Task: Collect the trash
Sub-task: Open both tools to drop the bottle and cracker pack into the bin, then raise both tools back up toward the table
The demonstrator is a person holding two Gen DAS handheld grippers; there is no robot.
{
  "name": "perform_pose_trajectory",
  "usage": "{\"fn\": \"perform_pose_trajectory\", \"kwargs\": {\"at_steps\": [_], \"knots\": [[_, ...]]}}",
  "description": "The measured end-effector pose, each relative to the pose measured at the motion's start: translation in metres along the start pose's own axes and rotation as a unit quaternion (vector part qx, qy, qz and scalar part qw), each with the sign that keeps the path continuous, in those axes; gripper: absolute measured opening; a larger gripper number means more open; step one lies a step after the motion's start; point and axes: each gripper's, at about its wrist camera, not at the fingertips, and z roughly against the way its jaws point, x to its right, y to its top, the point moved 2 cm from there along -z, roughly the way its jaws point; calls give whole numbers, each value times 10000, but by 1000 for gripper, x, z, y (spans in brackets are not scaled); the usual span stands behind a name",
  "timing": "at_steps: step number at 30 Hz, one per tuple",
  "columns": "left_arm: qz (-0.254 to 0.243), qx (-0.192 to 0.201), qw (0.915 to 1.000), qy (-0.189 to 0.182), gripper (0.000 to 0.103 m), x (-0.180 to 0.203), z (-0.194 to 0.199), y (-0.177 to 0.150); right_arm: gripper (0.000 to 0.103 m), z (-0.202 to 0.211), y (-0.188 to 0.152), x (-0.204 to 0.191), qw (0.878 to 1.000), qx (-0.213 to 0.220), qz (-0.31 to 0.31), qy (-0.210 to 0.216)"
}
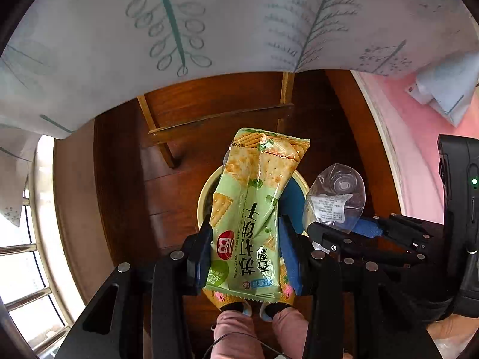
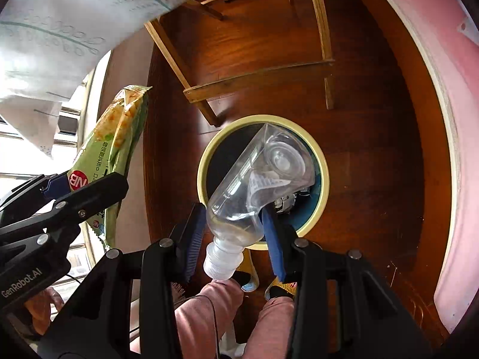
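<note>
The drop-off step is in hand; the left hand-held gripper is clamped on a green plastic cracker packet, held in the air above the round cream-rimmed bin on the dark wooden floor; the right hand-held gripper is clamped on a clear, crushed plastic bottle, directly over the bin's mouth; next, I judge, each pair of jaws must part so that both pieces fall inside, the packet first centred over the opening.
</note>
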Motion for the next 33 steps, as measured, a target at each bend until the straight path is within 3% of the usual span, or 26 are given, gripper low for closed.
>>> {"fn": "perform_pose_trajectory", "kwargs": {"at_steps": [2, 5, 6, 7, 8, 17, 33], "knots": [[13, -50, 10000, -18, 52, -3, -16, 2, 37, -21, 9, -1, 9999, -84, -141, -11], [32, -163, 9999, -3, 62, -8, -34, 6, 57, -33, 12, 5, 9994, -40, -335, -70], [41, -226, 9997, 15, 67, -9, -40, 5, 58, -35, 12, 7, 9992, -7, -381, -71], [47, -296, 9995, 57, 79, -14, -46, 8, 58, -36, 10, 10, 9991, -1, -422, -92], [57, -345, 9993, 91, 82, -17, -51, 9, 59, -37, 13, 8, 9989, -11, -453, -117], [359, -365, 9983, 294, 82, -31, -47, 7, 63, -26, 26, -5, 9988, -1, -424, -242], [359, -66, 9980, 522, 82, -19, 51, 14, 67, 55, 25, -29, 9979, 237, -461, -399]]}}
